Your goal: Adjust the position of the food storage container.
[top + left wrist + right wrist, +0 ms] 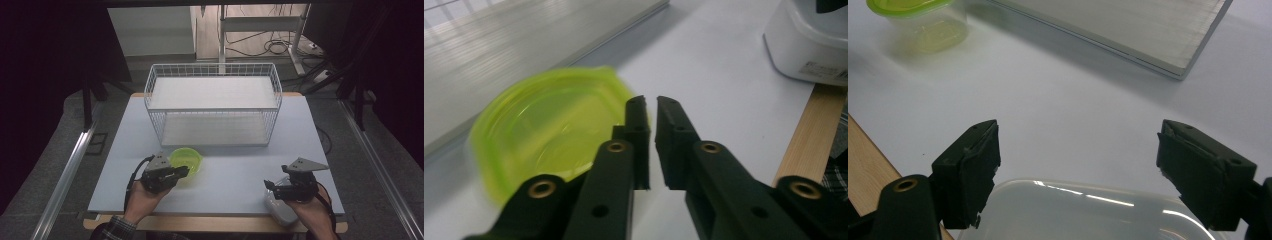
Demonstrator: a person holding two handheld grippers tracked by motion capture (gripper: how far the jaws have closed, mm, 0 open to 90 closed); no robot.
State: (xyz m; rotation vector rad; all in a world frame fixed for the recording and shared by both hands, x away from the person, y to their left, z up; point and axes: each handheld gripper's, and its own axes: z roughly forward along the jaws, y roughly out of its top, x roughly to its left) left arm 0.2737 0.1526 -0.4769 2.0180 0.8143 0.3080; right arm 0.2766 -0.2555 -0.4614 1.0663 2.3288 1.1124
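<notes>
A small tub with a lime-green lid [187, 157] [918, 20] stands on the white table left of centre. My left gripper [184, 171] [651, 102] hangs at its near right edge, its jaws shut to a thin slit through which bare table shows. The green lid [544, 130] looks blurred just left of the jaws. A clear white lidded container [277, 207] [1083, 215] [809, 45] sits at the table's front right edge. My right gripper [272, 190] [1078, 135] hovers over it, open wide, with the lid below and between its jaws.
A white wire basket [212, 70] with two white shelf boards stands at the back centre of the table [235, 160]; its lower board [1128, 25] [524, 35] lies beyond both containers. A wooden strip [809, 140] edges the table's front.
</notes>
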